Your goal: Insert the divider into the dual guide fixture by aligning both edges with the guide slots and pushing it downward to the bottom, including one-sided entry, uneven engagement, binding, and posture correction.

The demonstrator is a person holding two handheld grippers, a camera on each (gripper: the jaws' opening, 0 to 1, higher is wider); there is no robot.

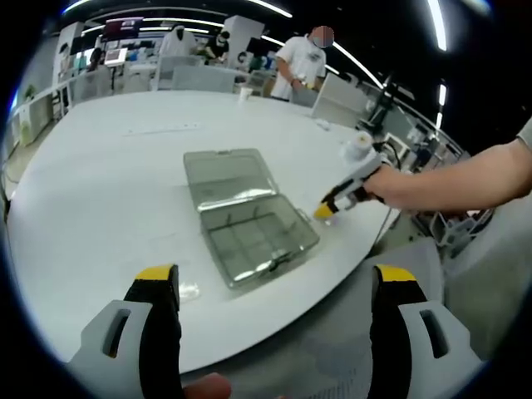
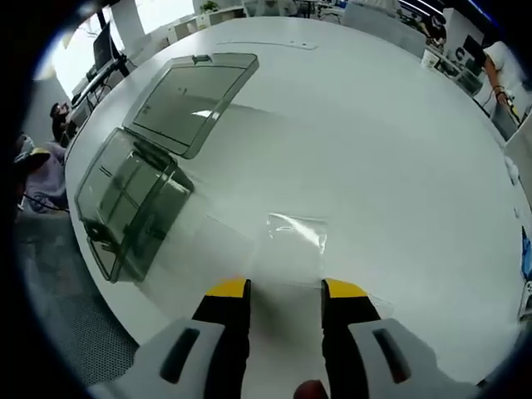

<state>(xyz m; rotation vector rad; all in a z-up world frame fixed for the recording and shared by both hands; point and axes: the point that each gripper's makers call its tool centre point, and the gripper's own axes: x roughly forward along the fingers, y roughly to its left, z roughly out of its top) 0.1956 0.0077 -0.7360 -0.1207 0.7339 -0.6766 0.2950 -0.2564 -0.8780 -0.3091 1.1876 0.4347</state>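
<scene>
White desk (image 2: pixel 399 125) carries an open clear box (image 2: pixel 133 199). Right tongs (image 2: pixel 284 291), narrowly open and empty, hover near a thin clear divider (image 2: pixel 296 237): light, slippery, flexible; pinch its near edge. Left tongs (image 1: pixel 274 278) gape wide.

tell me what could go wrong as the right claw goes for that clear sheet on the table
The clear divider lies flat on the white table just ahead of the open right claw, so the tips may slide over it instead of gripping. It is nearly invisible against the table, so misjudging its edges is likely. The open compartment box sits near the table edge; a push could nudge it off.
</scene>
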